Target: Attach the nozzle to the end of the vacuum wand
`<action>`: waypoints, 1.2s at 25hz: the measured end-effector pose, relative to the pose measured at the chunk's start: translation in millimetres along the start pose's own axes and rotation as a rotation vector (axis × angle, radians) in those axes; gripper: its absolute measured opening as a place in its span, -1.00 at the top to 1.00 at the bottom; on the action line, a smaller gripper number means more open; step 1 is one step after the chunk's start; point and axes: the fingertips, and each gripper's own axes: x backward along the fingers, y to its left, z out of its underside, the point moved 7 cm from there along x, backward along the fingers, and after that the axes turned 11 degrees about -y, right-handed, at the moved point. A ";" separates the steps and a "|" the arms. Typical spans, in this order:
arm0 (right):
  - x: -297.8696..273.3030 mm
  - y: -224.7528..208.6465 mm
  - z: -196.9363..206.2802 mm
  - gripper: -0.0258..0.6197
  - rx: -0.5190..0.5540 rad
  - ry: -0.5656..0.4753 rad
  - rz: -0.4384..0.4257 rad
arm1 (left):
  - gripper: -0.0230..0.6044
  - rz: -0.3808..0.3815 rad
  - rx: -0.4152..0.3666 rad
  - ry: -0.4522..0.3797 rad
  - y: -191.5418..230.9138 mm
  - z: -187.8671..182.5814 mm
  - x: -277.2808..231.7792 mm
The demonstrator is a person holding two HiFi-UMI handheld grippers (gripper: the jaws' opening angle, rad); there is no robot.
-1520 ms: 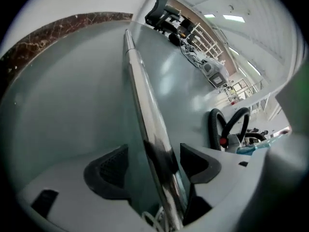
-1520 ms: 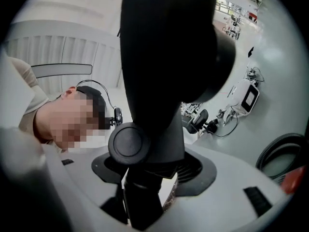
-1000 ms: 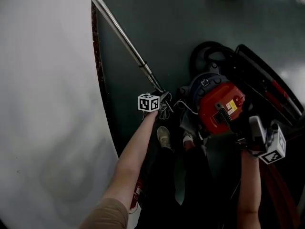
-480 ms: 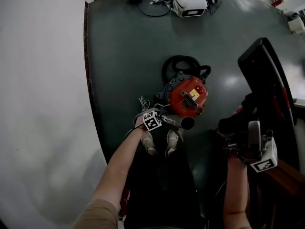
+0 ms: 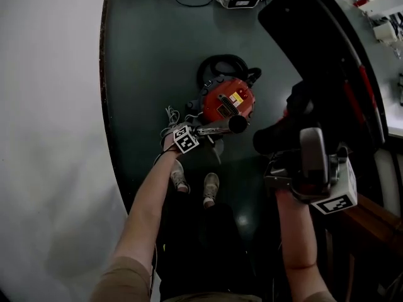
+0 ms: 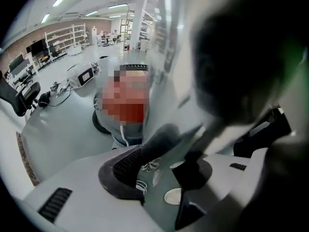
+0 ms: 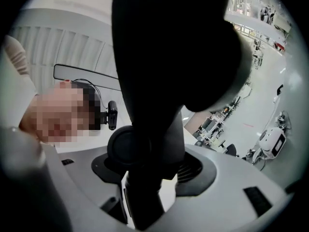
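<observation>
Clamps left gripper (image 6: 161, 166) tight on the silver wand (image 5: 217, 129), open end turned right toward the nozzle (image 5: 315, 43). Clamps right gripper (image 7: 157, 161) on the nozzle's black neck, near the wand, not touching. Holds the nozzle higher and closer than half a second ago. Shows red vacuum (image 5: 227, 99) on the floor (image 5: 138, 61) from the head view only; shows both bites only from the gripper views.

The vacuum wand (image 5: 214, 130), a silvery metal tube, lay nearly level left to right, its dark open end (image 5: 238, 124) at the right. The nozzle (image 5: 327, 61), a wide black floor head with a red stripe, stood tilted at the far right, its neck (image 5: 277, 137) near the wand's end but apart from it.
</observation>
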 end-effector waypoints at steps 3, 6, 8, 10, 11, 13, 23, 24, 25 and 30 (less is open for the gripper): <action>-5.9 2.1 1.1 0.06 0.022 0.010 -0.030 | 0.35 -0.004 -0.021 0.019 -10.0 -4.0 -10.1; -1.0 2.1 2.5 0.06 0.066 0.081 -0.027 | 0.35 -0.003 -0.028 0.039 -27.0 -8.3 -10.3; 5.4 1.7 4.7 0.06 0.057 0.104 -0.012 | 0.35 0.001 -0.031 0.046 -29.0 -7.5 -10.5; 9.2 -2.4 7.2 0.06 0.050 0.087 -0.005 | 0.35 0.006 -0.033 0.041 -20.2 -6.0 -16.0; 10.9 -5.0 8.6 0.06 0.049 0.078 -0.003 | 0.35 0.007 -0.028 0.037 -16.0 -5.5 -18.5; 15.0 -9.0 11.4 0.06 0.038 0.069 0.000 | 0.35 0.012 -0.017 0.032 -13.7 -3.6 -20.9; 11.0 8.7 12.3 0.07 0.119 0.102 0.010 | 0.35 0.030 -0.034 0.043 -12.1 -6.1 -15.5; 10.8 11.5 13.1 0.07 0.141 0.103 0.016 | 0.34 0.033 -0.035 0.044 -12.9 -5.7 -16.1; 10.2 13.4 14.0 0.07 0.168 0.103 0.024 | 0.35 0.035 -0.035 0.045 -13.0 -5.3 -17.2; 9.8 11.9 15.0 0.08 0.243 0.069 0.060 | 0.35 0.038 -0.032 0.053 -8.6 -5.9 -19.1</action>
